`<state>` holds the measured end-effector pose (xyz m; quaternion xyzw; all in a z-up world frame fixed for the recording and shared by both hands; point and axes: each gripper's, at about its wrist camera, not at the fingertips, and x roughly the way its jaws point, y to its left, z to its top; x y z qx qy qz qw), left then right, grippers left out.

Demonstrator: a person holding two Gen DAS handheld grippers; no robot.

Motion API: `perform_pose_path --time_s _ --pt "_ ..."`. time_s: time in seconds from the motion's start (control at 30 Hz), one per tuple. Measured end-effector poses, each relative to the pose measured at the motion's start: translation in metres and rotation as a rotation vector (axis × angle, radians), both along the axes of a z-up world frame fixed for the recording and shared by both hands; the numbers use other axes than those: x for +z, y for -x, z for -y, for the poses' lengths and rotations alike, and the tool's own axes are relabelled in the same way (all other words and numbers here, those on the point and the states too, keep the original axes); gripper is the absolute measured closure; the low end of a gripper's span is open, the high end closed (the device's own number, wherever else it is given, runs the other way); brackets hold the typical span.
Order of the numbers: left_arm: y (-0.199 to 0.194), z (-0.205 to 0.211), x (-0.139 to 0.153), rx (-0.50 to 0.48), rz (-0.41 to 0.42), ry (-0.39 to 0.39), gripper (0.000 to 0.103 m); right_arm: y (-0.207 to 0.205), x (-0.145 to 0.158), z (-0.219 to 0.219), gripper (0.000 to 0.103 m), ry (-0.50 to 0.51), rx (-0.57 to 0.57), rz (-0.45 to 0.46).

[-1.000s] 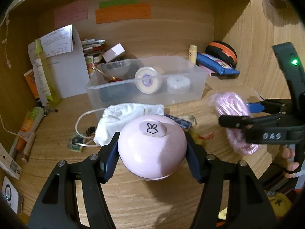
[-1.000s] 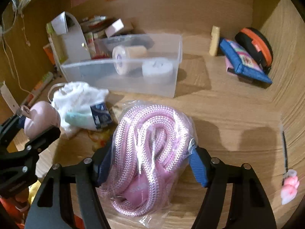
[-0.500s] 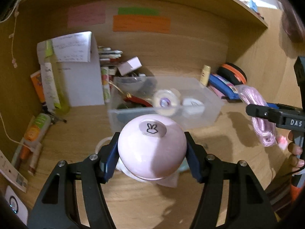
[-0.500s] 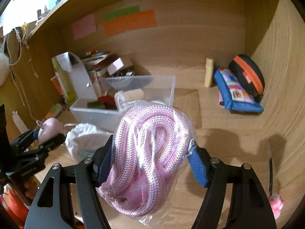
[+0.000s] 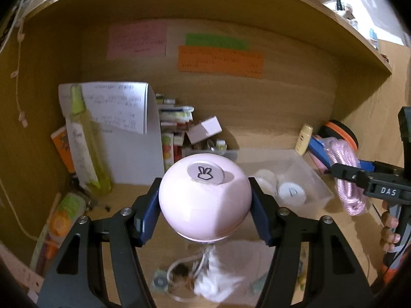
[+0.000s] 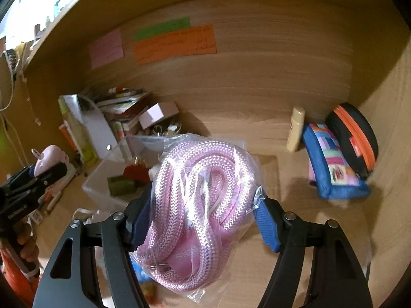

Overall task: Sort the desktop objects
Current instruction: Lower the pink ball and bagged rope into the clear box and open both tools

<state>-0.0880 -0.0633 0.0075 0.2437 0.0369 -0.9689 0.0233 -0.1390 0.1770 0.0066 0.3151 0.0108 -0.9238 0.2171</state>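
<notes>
A smooth pink dome (image 5: 204, 197) with a white rabbit-marked cap sits clamped between the left gripper's (image 5: 204, 200) fingers, above the counter (image 5: 257, 233). The right gripper (image 6: 203, 213) squeezes a bagged pink rope (image 6: 200, 213). Beyond, the clear bin (image 5: 303, 177) is half hidden; below, white cloth (image 5: 215, 285) blurs.

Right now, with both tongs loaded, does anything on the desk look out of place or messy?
Yes. A white cloth and a cord lie loose on the desk in front of the clear bin, with small bits scattered around them. Nothing looks spilled or broken.
</notes>
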Motion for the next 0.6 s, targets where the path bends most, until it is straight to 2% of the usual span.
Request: perform_pose_path --time_s 0.23,0.43,0.6 --pt "0.040 -0.002 -0.005 -0.004 0.024 0.037 0.040 0.037 -0.005 0.019 0.036 0.002 -0.007 0.005" --pt "0.071 -0.007 -0.028 -0.029 0.085 0.039 0.040 0.057 -0.027 0.035 0.036 -0.060 -0.022 0.014" --pt "0.085 -0.013 -0.047 -0.071 0.137 0.035 0.040 0.061 -0.035 0.032 0.036 -0.047 -0.019 0.024"
